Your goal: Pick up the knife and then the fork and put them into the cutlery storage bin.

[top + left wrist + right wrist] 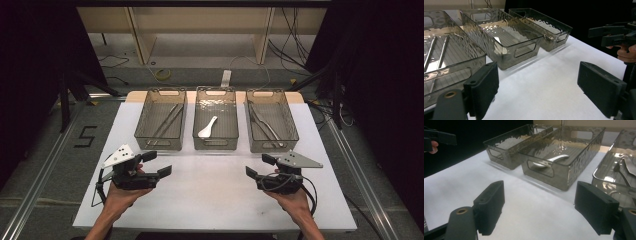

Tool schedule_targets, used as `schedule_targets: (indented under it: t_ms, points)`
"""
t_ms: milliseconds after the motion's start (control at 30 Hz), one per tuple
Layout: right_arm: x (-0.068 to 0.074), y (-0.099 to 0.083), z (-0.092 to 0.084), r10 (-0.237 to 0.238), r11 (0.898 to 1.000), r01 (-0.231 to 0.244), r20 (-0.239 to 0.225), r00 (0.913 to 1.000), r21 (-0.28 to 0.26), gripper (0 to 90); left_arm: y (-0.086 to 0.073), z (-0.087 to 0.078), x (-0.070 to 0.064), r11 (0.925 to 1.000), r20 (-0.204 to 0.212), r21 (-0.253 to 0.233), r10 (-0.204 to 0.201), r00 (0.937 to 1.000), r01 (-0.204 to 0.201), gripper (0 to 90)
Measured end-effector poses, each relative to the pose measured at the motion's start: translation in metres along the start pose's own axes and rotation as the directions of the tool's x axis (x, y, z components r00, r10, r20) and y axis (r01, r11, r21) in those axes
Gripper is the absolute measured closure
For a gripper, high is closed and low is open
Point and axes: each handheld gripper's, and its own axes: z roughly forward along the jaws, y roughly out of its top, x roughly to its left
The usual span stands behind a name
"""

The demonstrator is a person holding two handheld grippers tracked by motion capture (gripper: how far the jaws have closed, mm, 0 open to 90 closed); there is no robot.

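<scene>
Three smoky clear bins stand in a row at the back of the white table [210, 200]. The left bin [141, 125] [477, 53] holds long metal chopsticks [167, 122] [439, 53]. A white spoon [207, 128] [554, 158] lies in the middle bin [215, 145] [566, 176]. In the right bin [291, 125] [599, 173] lies metal cutlery [265, 125] [624, 168]. My left gripper [157, 163] [541, 90] hovers open and empty in front of the left bin. My right gripper [260, 166] [544, 212] is open and empty before the right bin.
A broad bare strip of table lies between the two grippers and the bins. Beyond the table are a floor with cables [162, 75], wooden shelf legs [142, 40] and metal rails [45, 165] at the sides.
</scene>
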Motion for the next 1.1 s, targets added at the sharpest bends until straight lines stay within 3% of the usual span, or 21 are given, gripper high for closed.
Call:
schedule_targets:
  t_ms: [633,1100]
  points:
    - [-0.003,-0.027,-0.02,0.023,1.0,-0.023,0.035,0.9991,0.002,23.9,-0.001,0.0,-0.001,0.9999,0.011,0.01,0.003,0.9999,-0.003,16.6]
    - [-0.006,-0.028,-0.025,0.024,1.0,-0.024,0.053,0.9983,-0.011,23.9,-0.001,0.002,-0.001,0.9998,0.016,0.021,0.005,0.9999,-0.005,16.6]
